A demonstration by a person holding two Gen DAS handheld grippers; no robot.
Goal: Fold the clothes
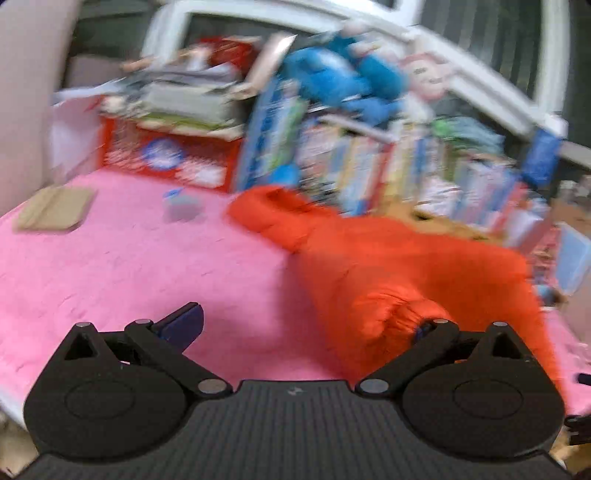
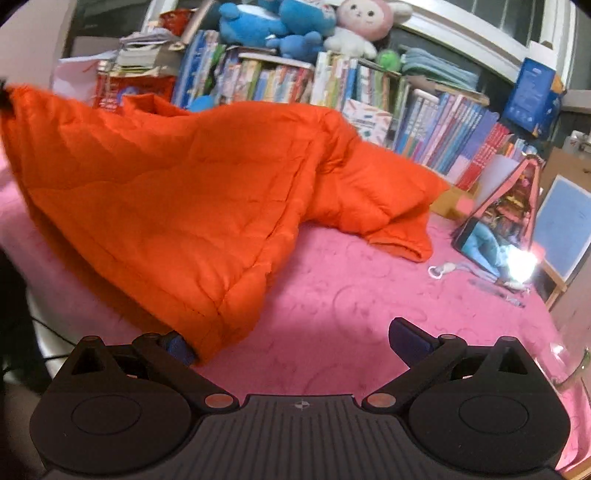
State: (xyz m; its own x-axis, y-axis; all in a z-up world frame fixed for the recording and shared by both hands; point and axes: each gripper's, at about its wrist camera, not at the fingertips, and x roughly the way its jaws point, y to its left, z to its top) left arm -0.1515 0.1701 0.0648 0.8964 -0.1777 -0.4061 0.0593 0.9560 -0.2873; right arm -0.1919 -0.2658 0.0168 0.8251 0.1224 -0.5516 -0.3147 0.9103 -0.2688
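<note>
1 orange jacket (image 2: 177, 206), 2 wide-spread hand-held grippers.

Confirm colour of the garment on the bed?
Bright orange, quilted jacket; clearest in the right wrist view.

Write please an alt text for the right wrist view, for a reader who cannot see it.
An orange padded garment lies rumpled across a pink bedcover, its near corner draped over the left finger of the right gripper, whose jaws stand wide apart. Behind it, books and plush toys line the wall.
</note>
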